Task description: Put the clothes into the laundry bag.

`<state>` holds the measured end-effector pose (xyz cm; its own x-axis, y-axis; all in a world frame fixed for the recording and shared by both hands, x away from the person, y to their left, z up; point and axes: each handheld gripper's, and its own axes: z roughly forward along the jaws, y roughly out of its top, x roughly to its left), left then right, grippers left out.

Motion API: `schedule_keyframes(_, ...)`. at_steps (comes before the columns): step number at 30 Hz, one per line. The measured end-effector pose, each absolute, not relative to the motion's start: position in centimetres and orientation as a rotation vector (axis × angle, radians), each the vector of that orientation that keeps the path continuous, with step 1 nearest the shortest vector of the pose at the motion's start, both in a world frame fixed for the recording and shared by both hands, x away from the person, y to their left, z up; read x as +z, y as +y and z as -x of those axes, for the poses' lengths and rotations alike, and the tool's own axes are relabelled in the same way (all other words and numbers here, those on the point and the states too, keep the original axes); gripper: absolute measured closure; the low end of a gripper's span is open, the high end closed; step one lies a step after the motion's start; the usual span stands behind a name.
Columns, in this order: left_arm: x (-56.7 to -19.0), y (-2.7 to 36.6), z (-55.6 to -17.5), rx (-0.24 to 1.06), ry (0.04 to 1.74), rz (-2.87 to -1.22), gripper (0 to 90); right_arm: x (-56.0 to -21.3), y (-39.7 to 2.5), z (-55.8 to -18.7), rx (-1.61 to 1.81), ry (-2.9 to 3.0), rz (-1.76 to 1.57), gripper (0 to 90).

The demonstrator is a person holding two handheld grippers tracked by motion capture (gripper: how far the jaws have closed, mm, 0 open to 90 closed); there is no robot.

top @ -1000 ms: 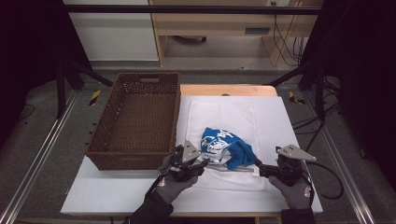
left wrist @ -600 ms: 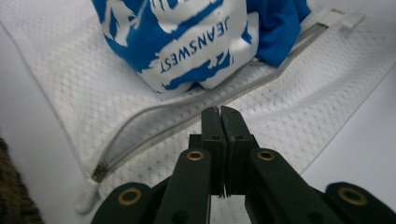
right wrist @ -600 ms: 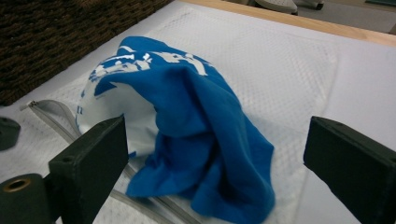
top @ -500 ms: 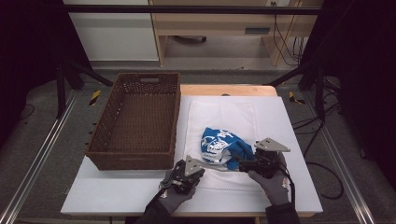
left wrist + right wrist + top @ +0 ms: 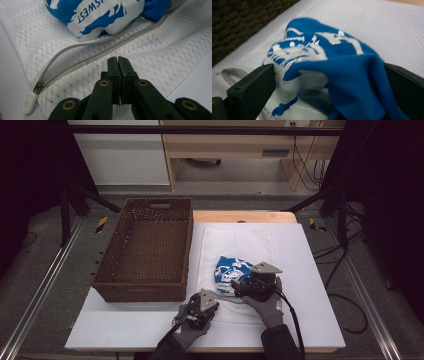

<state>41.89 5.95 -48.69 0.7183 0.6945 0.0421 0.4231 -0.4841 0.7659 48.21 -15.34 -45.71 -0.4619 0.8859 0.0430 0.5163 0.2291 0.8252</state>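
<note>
A blue and white printed garment (image 5: pixel 229 268) lies at the open zipper mouth of a white mesh bag (image 5: pixel 235 242) on the table. My right gripper (image 5: pixel 235 285) is open, one jaw on each side of the garment (image 5: pixel 329 62), which bulges between them. My left gripper (image 5: pixel 218 296) is shut, its tips pinching the mesh bag (image 5: pixel 160 65) just below the grey zipper (image 5: pixel 82 53). The zipper pull (image 5: pixel 31 98) lies at the bag's left end. Gloved hands hold both grippers.
A brown wicker basket (image 5: pixel 135 292) stands empty to the left of the bag. The white table top (image 5: pixel 310 270) has bare room to the right and along the front edge. Black frame posts and cables stand beyond the table.
My right gripper has come in from the table's right side to the garment, and its jaws now straddle it. My left gripper has shifted slightly toward the front edge.
</note>
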Motion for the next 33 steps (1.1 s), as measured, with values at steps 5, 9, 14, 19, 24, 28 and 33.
schedule_keyframes(5,-48.7,5.9,-41.9,0.448,0.843,-2.152,88.1,-47.1,-14.5,-48.7,1.077,2.115,-1.302,2.4)
schedule_keyframes(9,-48.7,6.0,-42.0,0.442,0.845,-2.154,88.1,-47.8,-14.3,-49.1,1.055,2.153,-1.316,10.2)
schedule_keyframes(14,-48.7,5.9,-41.9,0.453,0.840,-2.155,88.1,-48.1,-14.5,-49.1,1.051,2.153,-1.328,27.1)
schedule_keyframes(19,-48.7,5.9,-41.9,0.451,0.839,-2.156,88.1,-47.9,-15.8,-48.8,1.116,2.126,-1.385,58.1)
schedule_keyframes(24,-48.7,5.9,-41.9,0.452,0.838,-2.156,88.0,-47.1,-16.2,-48.3,1.128,2.117,-1.375,68.4)
schedule_keyframes(28,-48.7,5.9,-41.9,0.459,0.833,-2.159,88.1,-45.5,-17.2,-47.6,1.176,2.058,-1.353,69.0)
schedule_keyframes(33,-48.7,5.9,-41.9,0.461,0.832,-2.159,88.1,-42.6,-20.2,-46.7,1.207,1.950,-1.353,69.2)
